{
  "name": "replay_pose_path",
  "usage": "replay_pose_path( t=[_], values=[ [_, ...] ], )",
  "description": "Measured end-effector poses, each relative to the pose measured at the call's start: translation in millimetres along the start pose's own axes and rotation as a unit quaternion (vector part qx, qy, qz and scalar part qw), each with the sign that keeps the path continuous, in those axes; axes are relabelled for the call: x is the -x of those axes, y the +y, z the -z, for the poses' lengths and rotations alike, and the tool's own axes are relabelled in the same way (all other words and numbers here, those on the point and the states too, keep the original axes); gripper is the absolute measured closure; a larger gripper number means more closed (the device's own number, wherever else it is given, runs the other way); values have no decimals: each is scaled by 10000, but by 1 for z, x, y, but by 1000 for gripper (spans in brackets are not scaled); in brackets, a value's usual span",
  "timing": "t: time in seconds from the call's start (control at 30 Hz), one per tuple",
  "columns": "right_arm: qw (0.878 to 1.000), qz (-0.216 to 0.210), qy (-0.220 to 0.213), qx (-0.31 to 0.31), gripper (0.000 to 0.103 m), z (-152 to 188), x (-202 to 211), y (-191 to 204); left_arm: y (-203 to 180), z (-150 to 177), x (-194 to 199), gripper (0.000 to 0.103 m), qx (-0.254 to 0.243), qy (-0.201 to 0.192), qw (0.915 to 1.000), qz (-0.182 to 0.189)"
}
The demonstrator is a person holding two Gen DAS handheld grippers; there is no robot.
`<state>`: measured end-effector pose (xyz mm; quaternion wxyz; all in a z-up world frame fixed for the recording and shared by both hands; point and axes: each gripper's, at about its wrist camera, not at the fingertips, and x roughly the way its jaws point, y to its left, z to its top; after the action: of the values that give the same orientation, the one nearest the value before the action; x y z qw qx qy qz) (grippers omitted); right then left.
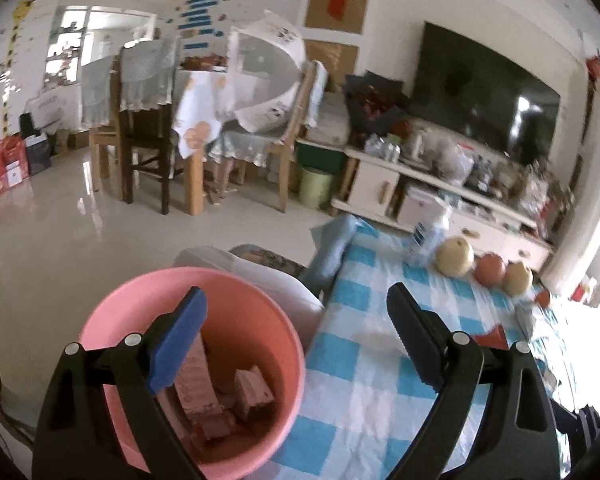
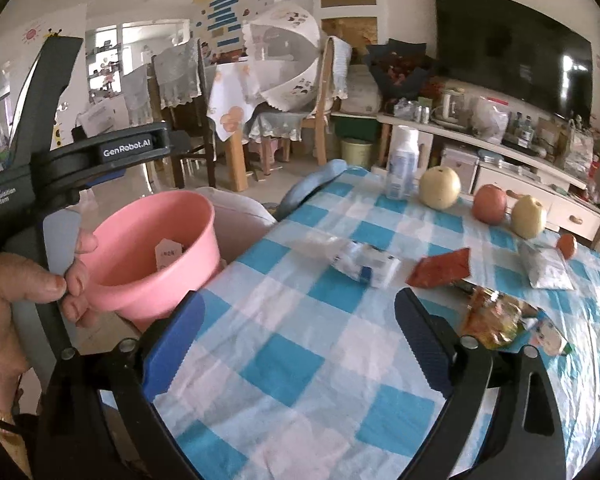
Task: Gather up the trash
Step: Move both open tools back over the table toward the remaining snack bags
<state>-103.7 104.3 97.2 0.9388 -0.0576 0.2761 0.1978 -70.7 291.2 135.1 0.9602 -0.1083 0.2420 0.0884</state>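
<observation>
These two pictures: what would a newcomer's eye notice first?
First the pink bucket beside the table's left edge, with scraps already inside. Then the blue-and-white checked tablecloth, where wrappers lie: a white one, a red one and an orange one. Behind them stands a row of fruit.

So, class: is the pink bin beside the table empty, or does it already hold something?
Not empty. The pink bin already holds several crumpled wrappers at its bottom, seen from the left wrist view.
</observation>
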Motion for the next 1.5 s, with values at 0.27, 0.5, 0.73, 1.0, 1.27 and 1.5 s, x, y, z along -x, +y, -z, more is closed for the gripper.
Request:
replay_pose_path(
  t=[0.27,0.5,0.73,1.0,1.27,1.5],
  values=[
    [9996,20,-59,-285,8,9,18,-32,-35,12,5,11,-470,6,9987,220],
    [9987,117,-147,-472,8,12,35,-63,-62,21,4,11,-857,-4,9961,230],
    [9960,232,-100,-852,8,20,46,-105,-86,28,3,11,-1119,-5,9934,266],
    [9916,368,-141,-1229,8,30,60,-148,-116,37,0,11,-1439,36,9890,351],
    [9857,544,-191,-1585,8,35,74,-191,-151,50,-1,11,-1723,151,9826,674],
    [9765,757,-164,-2011,8,44,85,-229,-198,73,-2,11,-2297,411,9660,1117]
  ],
)
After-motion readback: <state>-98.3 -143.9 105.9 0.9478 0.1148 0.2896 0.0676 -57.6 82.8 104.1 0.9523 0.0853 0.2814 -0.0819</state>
